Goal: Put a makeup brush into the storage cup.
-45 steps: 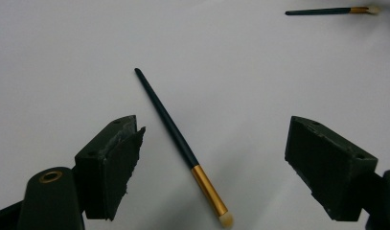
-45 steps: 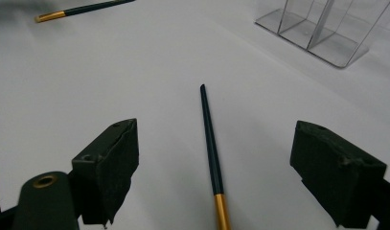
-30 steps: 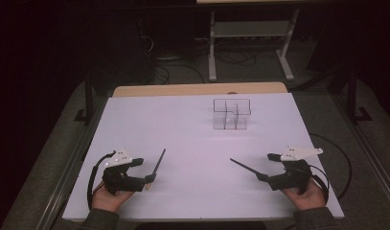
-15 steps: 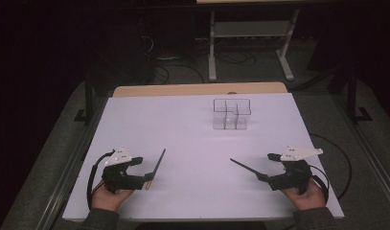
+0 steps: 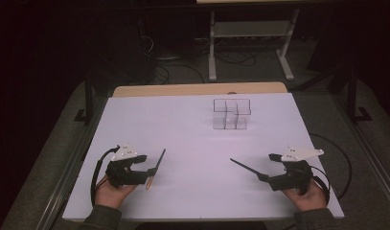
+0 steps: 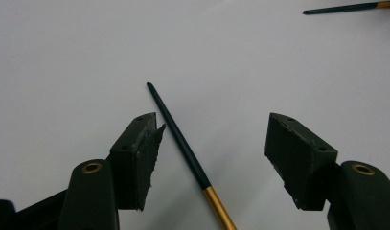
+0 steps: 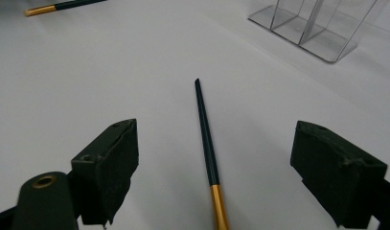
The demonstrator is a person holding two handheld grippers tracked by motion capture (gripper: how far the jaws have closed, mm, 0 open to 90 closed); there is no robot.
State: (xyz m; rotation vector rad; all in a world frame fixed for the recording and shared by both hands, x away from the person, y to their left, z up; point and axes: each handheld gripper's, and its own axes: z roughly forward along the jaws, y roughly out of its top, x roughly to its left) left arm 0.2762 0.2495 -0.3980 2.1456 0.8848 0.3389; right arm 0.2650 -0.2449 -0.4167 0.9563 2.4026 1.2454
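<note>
At the near edge of the white worktop (image 5: 192, 143), a person's two hands each rest with a gripper, a slim dark stick with a gold end lying in front of each. The left gripper (image 5: 147, 170), at the near left of the high view, has just been closing its jaws, yet they stand spread; in the left gripper view the left stick (image 6: 183, 141) lies flat on the worktop between them, just beside one pad and not pinched. The right gripper (image 5: 264, 178), at the near right, keeps its jaws spread wide as well, and the right stick (image 7: 207, 139) lies on the worktop midway between them, touched by neither, its dark tip pointing away. The two sticks lie well apart, angled toward the middle. Farther back, right of centre, stands a clear plastic organizer (image 5: 231, 114) with several upright compartments, well apart from both grippers.
</note>
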